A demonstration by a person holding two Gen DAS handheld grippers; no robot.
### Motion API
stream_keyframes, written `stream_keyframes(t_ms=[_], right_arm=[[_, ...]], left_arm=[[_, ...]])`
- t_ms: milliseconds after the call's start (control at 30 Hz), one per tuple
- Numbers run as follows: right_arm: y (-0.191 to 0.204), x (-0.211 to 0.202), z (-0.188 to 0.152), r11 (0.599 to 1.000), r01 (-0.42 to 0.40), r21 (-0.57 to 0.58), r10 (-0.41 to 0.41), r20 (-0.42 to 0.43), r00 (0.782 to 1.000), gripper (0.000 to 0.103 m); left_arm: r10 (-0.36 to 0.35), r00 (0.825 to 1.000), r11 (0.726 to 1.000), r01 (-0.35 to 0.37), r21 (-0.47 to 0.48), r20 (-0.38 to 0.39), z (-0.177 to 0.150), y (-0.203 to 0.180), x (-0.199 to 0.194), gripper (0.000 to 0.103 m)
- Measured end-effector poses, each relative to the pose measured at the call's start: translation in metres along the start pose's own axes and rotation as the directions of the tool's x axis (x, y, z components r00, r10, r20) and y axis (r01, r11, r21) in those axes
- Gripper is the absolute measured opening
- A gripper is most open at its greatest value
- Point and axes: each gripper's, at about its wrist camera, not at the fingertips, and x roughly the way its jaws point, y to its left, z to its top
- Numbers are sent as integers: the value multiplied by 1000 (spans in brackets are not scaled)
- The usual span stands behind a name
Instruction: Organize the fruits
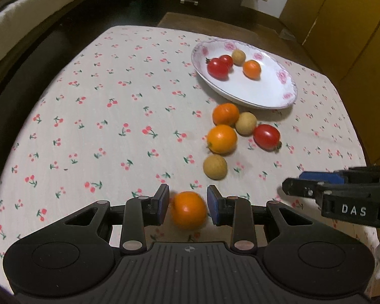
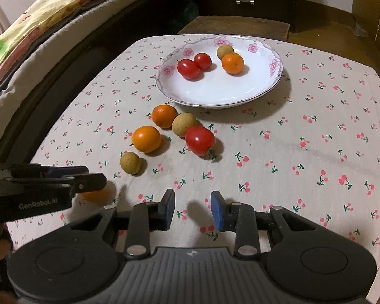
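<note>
The left gripper (image 1: 188, 207) stands with its blue-padded jaws apart around a blurred round orange fruit (image 1: 188, 210) (a gap shows on each side). The right gripper (image 2: 193, 210) hangs open over the cherry-print tablecloth (image 2: 291, 152). Loose fruits lie near the white floral-rimmed plate (image 2: 215, 93).

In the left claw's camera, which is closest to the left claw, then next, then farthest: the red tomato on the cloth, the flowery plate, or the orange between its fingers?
1. The blurred orange, between the left claw fingers, gaps visible on both sides.
2. The red tomato, on the cloth, ahead and right.
3. The flowery plate, farthest back, right of centre.
</note>
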Motion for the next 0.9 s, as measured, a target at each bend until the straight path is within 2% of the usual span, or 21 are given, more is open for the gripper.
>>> stream_keyframes(t_ms=[133, 533, 733, 833, 900], right_arm=[[-1, 1, 10, 999, 7, -36, -6, 38, 999, 33], [9, 38, 51, 985, 24, -171, -21, 21, 1000, 36], [11, 53, 49, 980, 31, -199, -33, -8, 999, 36], [7, 52, 48, 983, 16, -184, -14, 13, 1000, 37], [5, 51, 48, 985, -2, -173, 3, 10, 1000, 42]], left_arm=[[-6, 1000, 1000, 6, 24, -2, -3, -6, 2, 42], [-2, 999, 999, 4, 54, -35, -8, -8, 16, 43], [-4, 999, 997, 7, 77, -32, -9, -13, 17, 49], [-6, 999, 997, 9, 79, -31, -9, -13, 17, 51], [-8, 1000, 997, 10, 81, -30, -10, -13, 17, 52]])
